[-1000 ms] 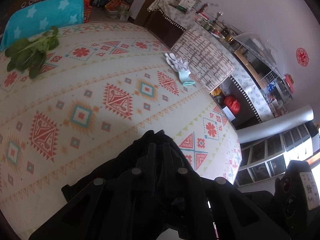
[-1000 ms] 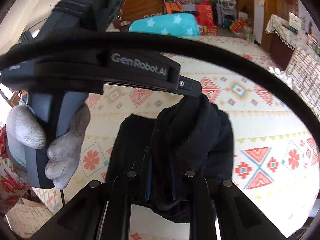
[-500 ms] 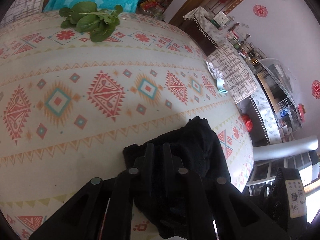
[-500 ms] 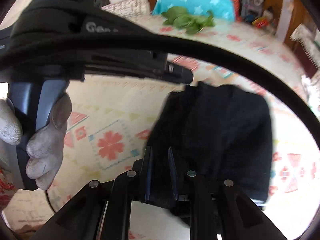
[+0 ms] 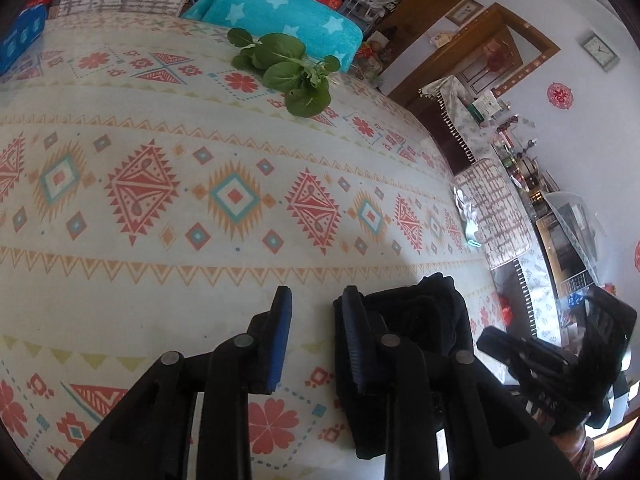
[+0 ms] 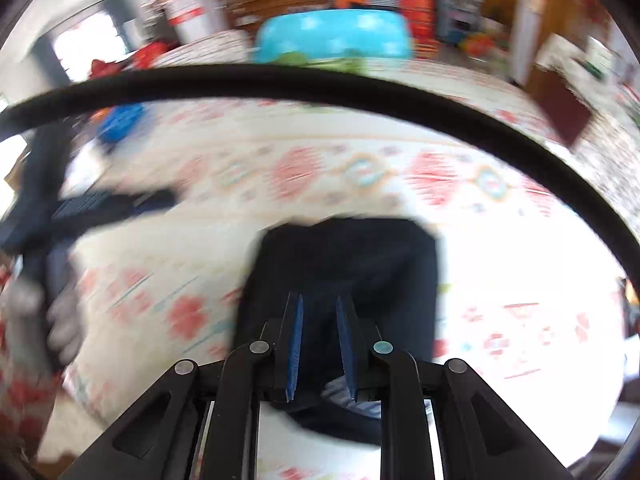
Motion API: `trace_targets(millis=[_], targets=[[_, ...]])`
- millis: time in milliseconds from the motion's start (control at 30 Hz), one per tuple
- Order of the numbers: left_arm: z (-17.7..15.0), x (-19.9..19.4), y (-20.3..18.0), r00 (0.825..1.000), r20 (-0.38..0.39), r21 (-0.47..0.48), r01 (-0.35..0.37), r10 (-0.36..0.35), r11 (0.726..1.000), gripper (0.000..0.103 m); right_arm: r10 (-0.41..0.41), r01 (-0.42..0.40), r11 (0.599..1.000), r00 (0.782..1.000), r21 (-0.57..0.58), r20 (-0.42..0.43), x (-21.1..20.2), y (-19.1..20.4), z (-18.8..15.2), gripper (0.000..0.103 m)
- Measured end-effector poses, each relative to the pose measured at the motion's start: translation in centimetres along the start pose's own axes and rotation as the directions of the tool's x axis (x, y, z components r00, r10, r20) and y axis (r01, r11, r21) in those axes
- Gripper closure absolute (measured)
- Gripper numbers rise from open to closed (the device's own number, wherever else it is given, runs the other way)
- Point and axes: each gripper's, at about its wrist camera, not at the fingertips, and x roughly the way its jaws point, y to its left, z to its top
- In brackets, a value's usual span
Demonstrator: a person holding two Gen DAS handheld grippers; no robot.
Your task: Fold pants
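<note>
Patterned cloth covers the bench [image 5: 160,280] from edge to edge, cream with red and teal diamonds, and a cluttered room lies beyond it. Black pants [image 5: 424,320] sit folded into a compact bundle at the near edge of the bench, low and to the right in my left view, dead ahead in my right. My left tongs [image 5: 312,332] are opening, with only bare cloth showing between the blue pads; their right finger lies against the bundle's left side, so I judge they have let go and the fold now rests on its own weight. My right tongs [image 6: 318,336] point steeply down over the bundle [image 6: 344,276] with dark fabric in the narrow gap between them; that view is smeared, and I cannot tell whether the pads press on the cloth. Keeping the right side over the bundle probably stops the layers from springing open. Greens [image 5: 292,68] lie at the far edge, well apart, and a white glove [image 5: 468,216] sits near the right edge. Between them and the pants the bench is open, so there is room to slide the bundle inward, away from the near drop.
</note>
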Motion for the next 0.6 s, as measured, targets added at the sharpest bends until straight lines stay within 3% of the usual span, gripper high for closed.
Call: trace_targets(millis=[100, 167, 400, 600], targets=[[-0.8, -0.3, 0.5, 1.0, 0.001, -0.024, 0.0, 0.0, 1.0, 0.078, -0.016, 0.016, 0.999, 1.0, 0.041, -0.001, 1.8, -0.9, 1.6, 0.084], [-1.3, -0.6, 0.5, 1.0, 0.011, -0.017, -0.026, 0.026, 1.0, 0.078, 0.022, -0.021, 0.999, 0.999, 0.05, -0.025, 3.7, -0.5, 2.5, 0.084], [-2.3, -2.2, 1.1, 0.993, 0.049, -0.005, -0.109, 0.109, 0.994, 0.068, 0.02, -0.024, 0.999, 0.994, -0.039, -0.108, 8.7, 3.9, 3.6, 0.084], [-3.0, -2.4, 1.5, 0.989, 0.047, -0.012, -0.14, 0.14, 0.99, 0.067, 0.072, -0.069, 0.997, 0.99, 0.03, -0.12, 8.2, 1.8, 3.7, 0.084]])
